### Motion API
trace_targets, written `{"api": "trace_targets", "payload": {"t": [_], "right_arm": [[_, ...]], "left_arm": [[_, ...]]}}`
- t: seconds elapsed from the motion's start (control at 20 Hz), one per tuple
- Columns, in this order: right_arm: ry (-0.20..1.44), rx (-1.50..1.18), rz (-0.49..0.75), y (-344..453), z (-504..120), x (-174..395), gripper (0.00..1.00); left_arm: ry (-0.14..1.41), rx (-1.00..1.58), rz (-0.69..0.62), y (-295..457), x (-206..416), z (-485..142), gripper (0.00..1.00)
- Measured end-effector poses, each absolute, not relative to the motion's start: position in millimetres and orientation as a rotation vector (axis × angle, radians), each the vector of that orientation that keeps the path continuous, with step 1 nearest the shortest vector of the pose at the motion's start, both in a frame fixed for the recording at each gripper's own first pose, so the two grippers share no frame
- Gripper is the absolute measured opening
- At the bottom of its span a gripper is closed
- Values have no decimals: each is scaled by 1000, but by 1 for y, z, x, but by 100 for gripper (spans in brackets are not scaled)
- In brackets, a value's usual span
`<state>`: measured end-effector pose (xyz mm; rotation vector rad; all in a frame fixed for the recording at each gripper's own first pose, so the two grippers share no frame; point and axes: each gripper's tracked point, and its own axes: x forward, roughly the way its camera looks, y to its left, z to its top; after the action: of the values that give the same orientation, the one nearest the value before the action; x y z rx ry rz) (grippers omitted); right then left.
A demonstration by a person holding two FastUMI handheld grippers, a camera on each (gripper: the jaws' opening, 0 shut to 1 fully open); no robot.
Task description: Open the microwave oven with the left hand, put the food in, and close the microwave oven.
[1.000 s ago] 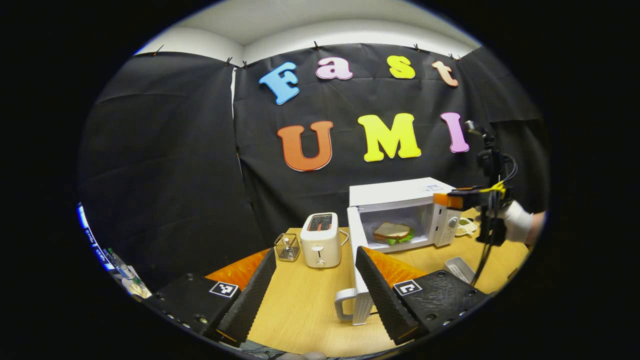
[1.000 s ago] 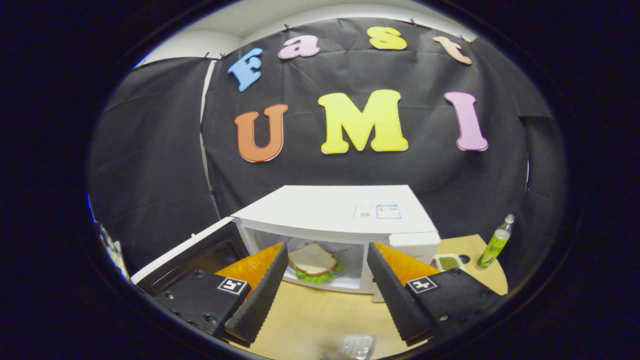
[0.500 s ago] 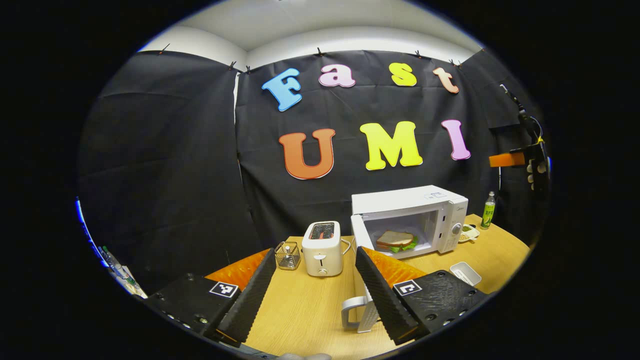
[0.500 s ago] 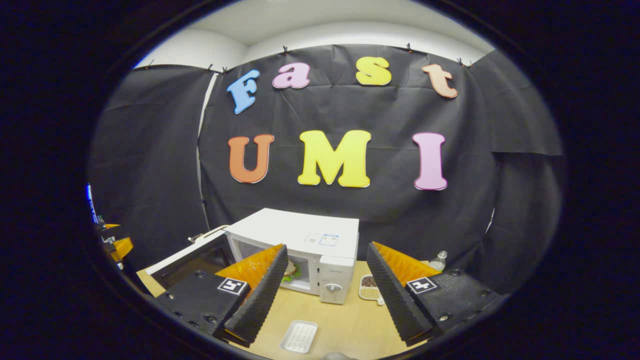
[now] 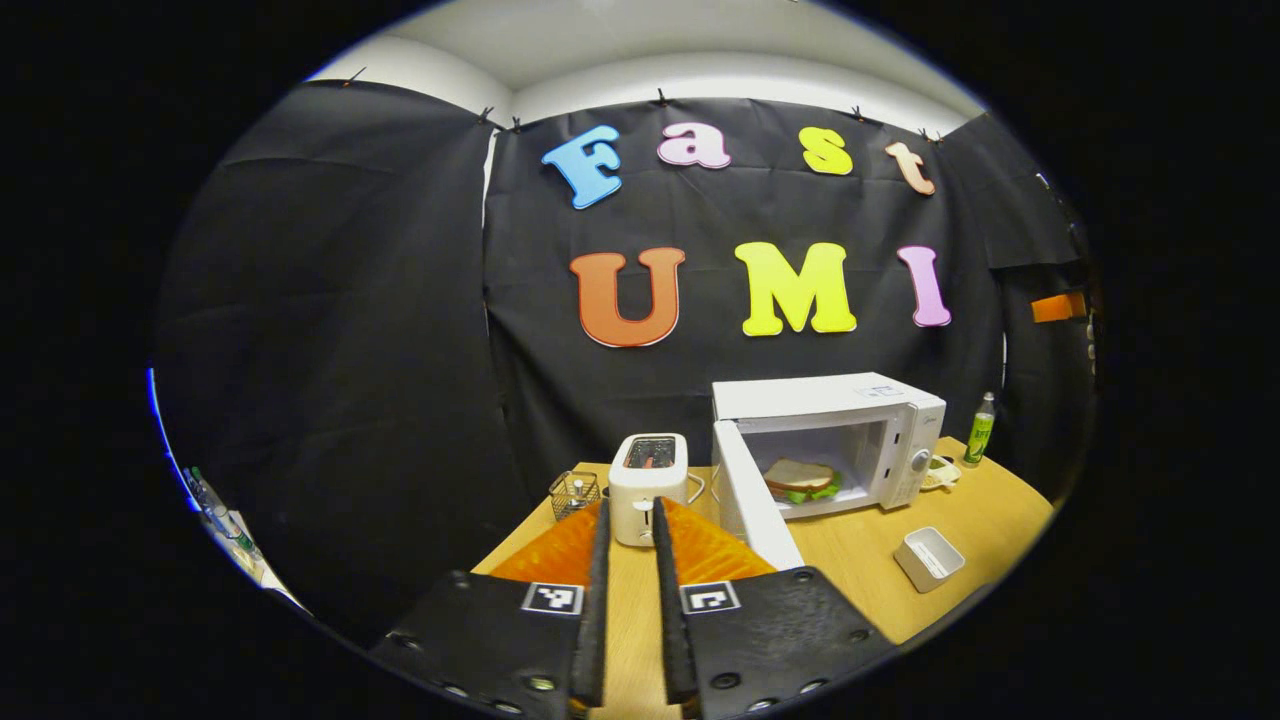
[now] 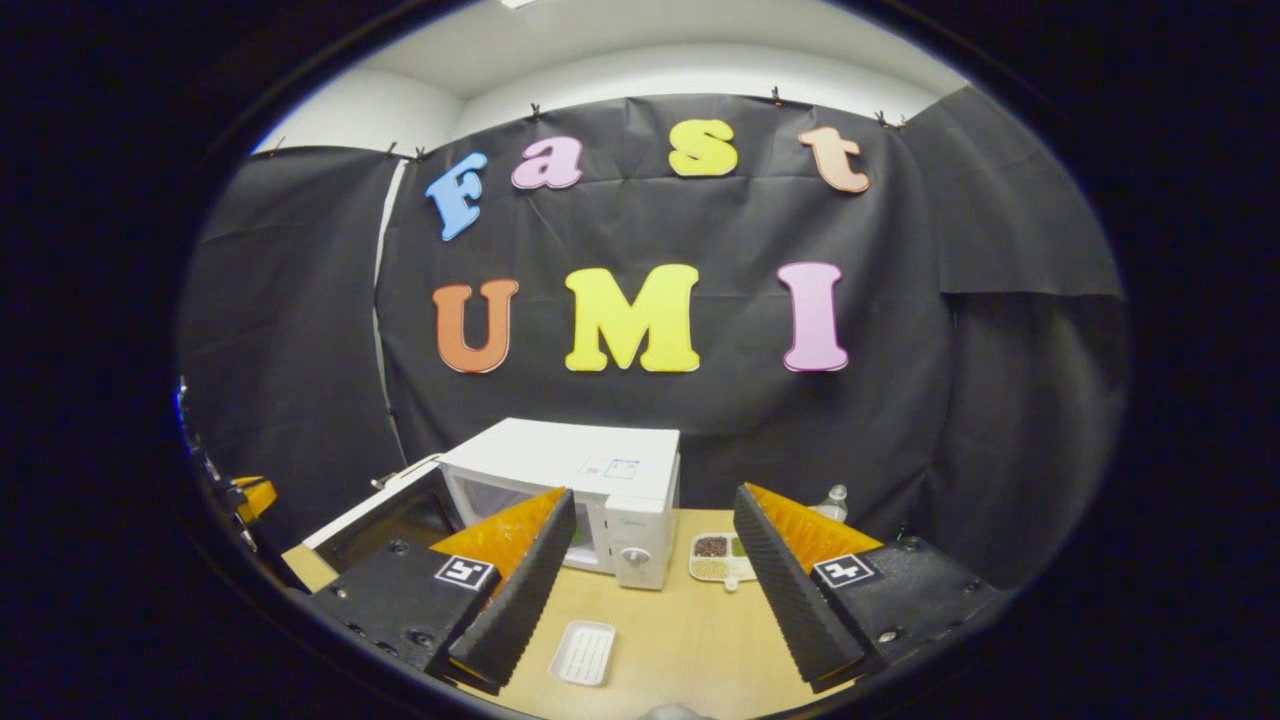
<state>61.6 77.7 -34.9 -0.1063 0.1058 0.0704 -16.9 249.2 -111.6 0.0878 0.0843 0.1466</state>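
The white microwave (image 5: 830, 405) stands on the wooden table (image 5: 860, 540) with its door (image 5: 755, 495) swung open toward me. A sandwich with lettuce (image 5: 800, 478) lies inside the cavity. My left gripper (image 5: 630, 505) is back from the table edge, in front of the toaster, its fingers drawn together with nothing between them. In the right gripper view the microwave (image 6: 570, 465) and its open door (image 6: 385, 510) are ahead and to the left. My right gripper (image 6: 653, 495) hangs open and empty, well back from the microwave.
A white toaster (image 5: 648, 470) and a small wire basket (image 5: 573, 493) sit left of the microwave. A white empty tray (image 6: 583, 652) lies on the table in front. A divided dish of grains (image 6: 722, 556) and a green bottle (image 5: 978, 430) stand to the right.
My left gripper's fingers have closed together and it has pulled away from the door. The right gripper has backed off from the microwave, leaving the sandwich inside.
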Motion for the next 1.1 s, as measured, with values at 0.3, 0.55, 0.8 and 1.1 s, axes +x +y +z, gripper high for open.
{"api": "trace_targets", "payload": {"t": [0.3,0.55,0.8,1.1], "right_arm": [[124,-83,50,63,-32,54,92],[131,-77,24,57,-30,44,92],[149,-86,1,52,-31,36,92],[166,-62,15,60,-34,33,92]], "left_arm": [[146,94,141,258,-6,-152,0],[216,88,93,252,11,-202,0],[248,68,43,236,20,-224,0],[254,88,-13,213,21,-228,0]]}}
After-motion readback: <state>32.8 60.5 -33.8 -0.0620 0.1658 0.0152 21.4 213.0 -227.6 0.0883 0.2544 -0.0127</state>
